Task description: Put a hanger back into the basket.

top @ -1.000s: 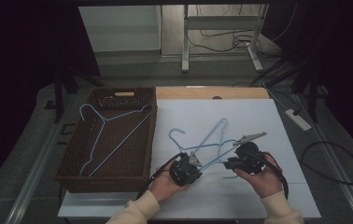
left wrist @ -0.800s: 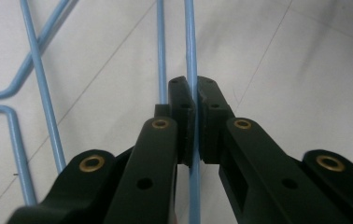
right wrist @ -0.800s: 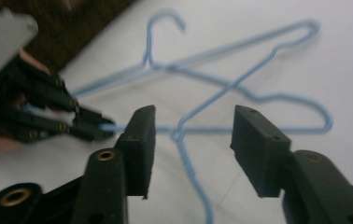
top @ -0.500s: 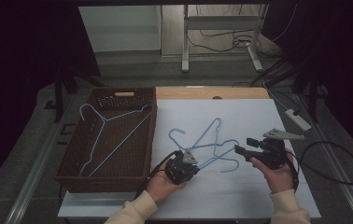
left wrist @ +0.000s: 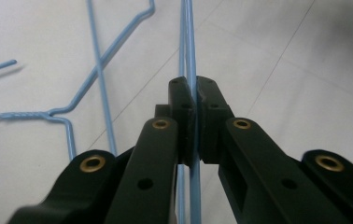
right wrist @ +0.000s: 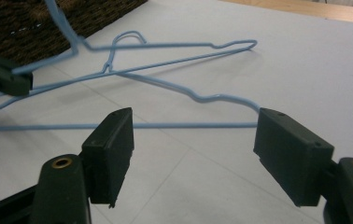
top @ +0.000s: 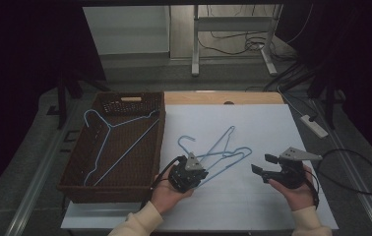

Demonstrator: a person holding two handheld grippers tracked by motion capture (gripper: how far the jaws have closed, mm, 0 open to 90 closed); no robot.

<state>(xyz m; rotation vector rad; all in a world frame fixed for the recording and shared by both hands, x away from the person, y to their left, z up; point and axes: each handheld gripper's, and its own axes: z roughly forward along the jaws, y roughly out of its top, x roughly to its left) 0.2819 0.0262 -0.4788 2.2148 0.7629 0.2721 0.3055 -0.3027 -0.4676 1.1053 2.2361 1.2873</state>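
Pinching the blue wire hangers [left wrist: 191, 56] between closed jaws, we see the left gripper [top: 200, 175]; right gripper [top: 262, 164], jaws just opened wide, grips nothing.

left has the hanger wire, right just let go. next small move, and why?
Probably lift with the left gripper and swing toward the wicker basket. Its jaws are shut on the wire of a blue hanger, while the right gripper, whose jaws have just been opening, stands apart with nothing between them. One hanger already lies in the basket, so this one likely follows.
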